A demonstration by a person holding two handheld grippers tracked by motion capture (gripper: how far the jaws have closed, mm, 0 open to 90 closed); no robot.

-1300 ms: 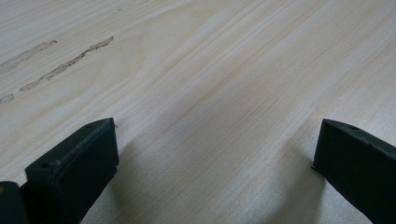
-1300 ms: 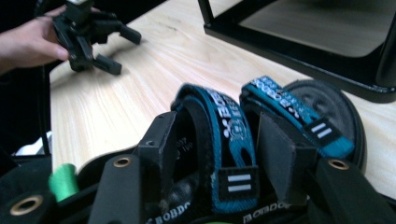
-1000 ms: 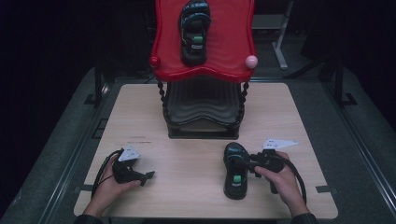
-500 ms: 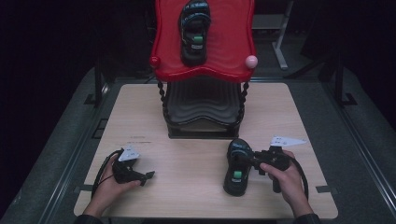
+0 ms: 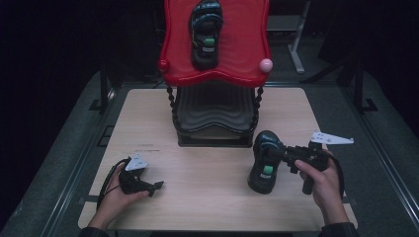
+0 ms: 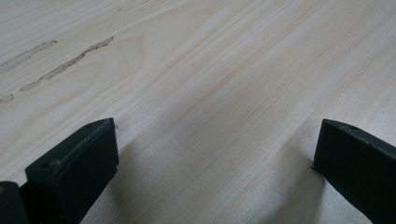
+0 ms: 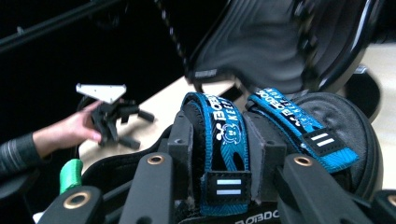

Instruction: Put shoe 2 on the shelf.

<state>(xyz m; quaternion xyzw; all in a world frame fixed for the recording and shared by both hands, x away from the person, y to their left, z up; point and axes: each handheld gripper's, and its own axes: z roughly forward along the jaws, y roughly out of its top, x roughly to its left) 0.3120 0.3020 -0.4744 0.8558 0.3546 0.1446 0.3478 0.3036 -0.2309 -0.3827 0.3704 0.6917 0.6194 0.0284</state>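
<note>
My right gripper (image 5: 289,154) is clamped on a strap of the black shoe (image 5: 265,163), its pads (image 7: 180,140) pressing the blue band from both sides; the shoe is tipped, toe end on the counter (image 5: 207,192), just right of the rack's (image 5: 213,118) base; a second shoe (image 5: 206,32) lies on the red tray (image 5: 247,59); my left gripper (image 5: 148,186) rests on the counter well apart, jaws wide with nothing between.

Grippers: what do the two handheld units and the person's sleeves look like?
Both are black handheld units. The left gripper and right gripper each carry a light grey three-cornered plate on top and trail a black cable. Fingers are blocky, matte black; brass-coloured pivot pins show on the right unit's arms. Sleeves are dark.
</note>
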